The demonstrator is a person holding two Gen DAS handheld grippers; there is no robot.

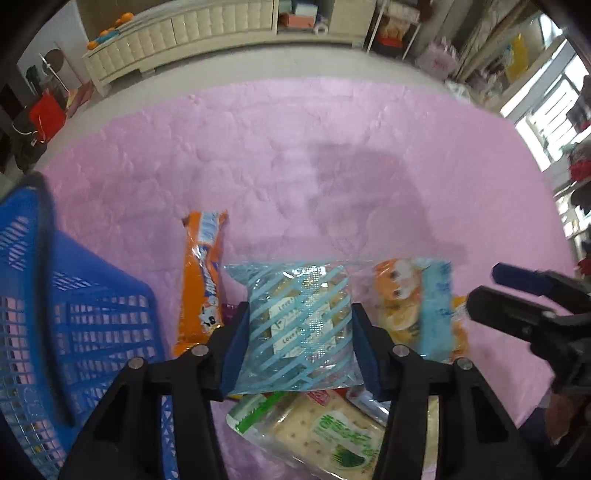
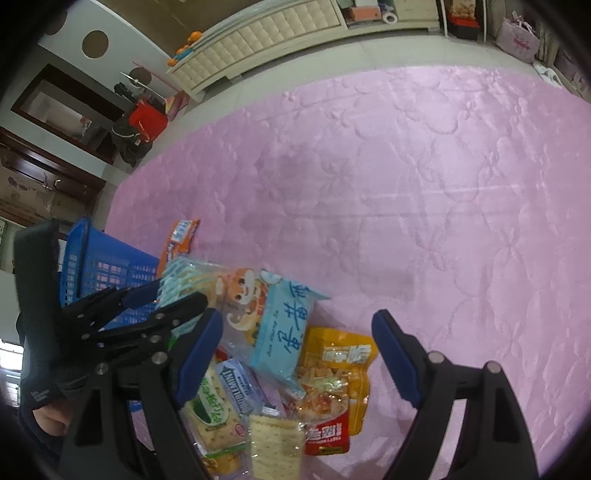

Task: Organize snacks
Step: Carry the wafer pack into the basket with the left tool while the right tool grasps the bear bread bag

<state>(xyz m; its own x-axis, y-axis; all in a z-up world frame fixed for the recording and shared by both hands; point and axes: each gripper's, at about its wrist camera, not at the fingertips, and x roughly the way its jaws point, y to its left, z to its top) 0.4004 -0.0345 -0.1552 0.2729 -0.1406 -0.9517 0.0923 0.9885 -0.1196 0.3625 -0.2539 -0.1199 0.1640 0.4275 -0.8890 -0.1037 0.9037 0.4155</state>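
A pink quilted cover (image 2: 406,166) fronts a cream padded bench (image 1: 177,33), with a bright window (image 1: 546,107) at right.

Pink quilt (image 1: 295,155) under everything, stitched in a flower pattern, filling most of my view. Up at twelve o'clock, across a strip of pale floor (image 1: 258,62), a long cream cabinet (image 1: 177,33) with padded panels runs along the wall. Orange fruit (image 1: 127,16) sits on its top toward eleven. At ten o'clock a red bag (image 1: 46,116) stands on the floor beside dark clutter. At two o'clock, shelves (image 1: 509,62) crowded with bags and boxes, too blurred to name. A bright window (image 1: 546,114) at three.
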